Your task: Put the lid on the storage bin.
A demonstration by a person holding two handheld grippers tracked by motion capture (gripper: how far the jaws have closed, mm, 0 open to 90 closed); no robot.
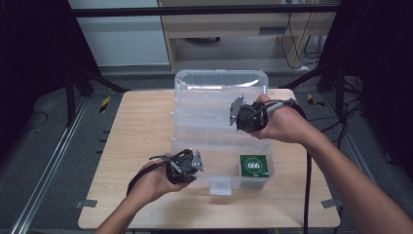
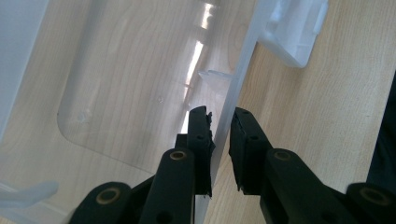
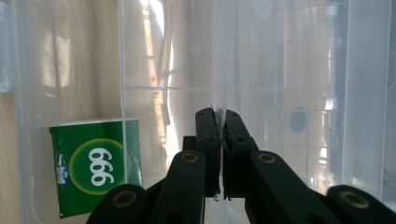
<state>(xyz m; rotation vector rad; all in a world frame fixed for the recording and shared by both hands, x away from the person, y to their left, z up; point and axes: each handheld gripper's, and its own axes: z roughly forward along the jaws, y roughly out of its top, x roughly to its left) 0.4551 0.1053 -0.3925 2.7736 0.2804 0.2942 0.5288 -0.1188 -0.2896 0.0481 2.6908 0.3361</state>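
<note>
A clear plastic storage box stands open on the wooden table, its lid raised at the back. A green packet printed 666 lies in the box's front right corner and also appears as the green packet in the right gripper view. My left gripper is at the box's front left, and the left gripper has its jaws on either side of the front wall, pressed on it. My right gripper reaches in from the right over the middle; the right gripper is shut on a thin clear panel edge.
A white latch tab sticks out of the box's front wall, the same latch tab lying beyond my left jaws. Bare wood lies left of and in front of the box. Dark stands and cables ring the table.
</note>
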